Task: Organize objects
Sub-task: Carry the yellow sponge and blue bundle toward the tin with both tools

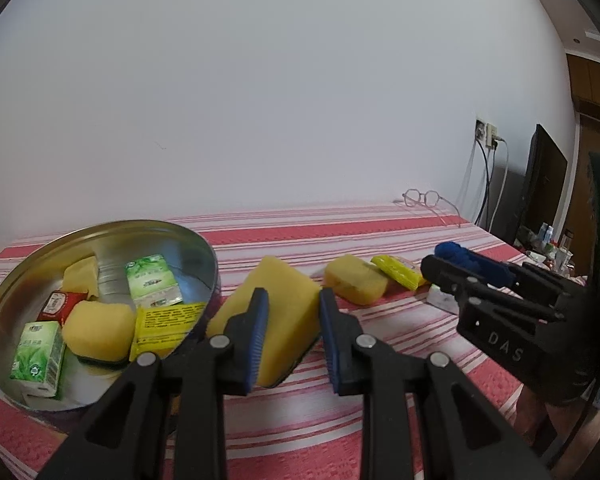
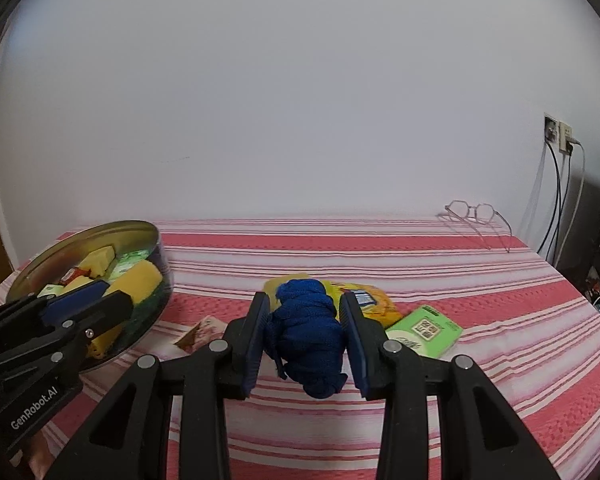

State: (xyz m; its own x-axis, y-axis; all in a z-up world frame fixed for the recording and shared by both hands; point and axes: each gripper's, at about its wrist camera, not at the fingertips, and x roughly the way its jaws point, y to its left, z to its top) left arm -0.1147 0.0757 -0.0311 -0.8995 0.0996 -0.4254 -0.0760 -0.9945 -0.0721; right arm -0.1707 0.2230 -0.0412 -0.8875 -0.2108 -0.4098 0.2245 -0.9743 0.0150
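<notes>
My left tool pinches a yellow sponge, held just beside the tin. My right tool is clamped on a blue cloth bundle above the striped surface. The tin holds sponges and green packets; another sponge and glasses lie on the surface farther out.

A shiny metal tin sits on rough woven striped cloth; the sponge looks porous and matt.
</notes>
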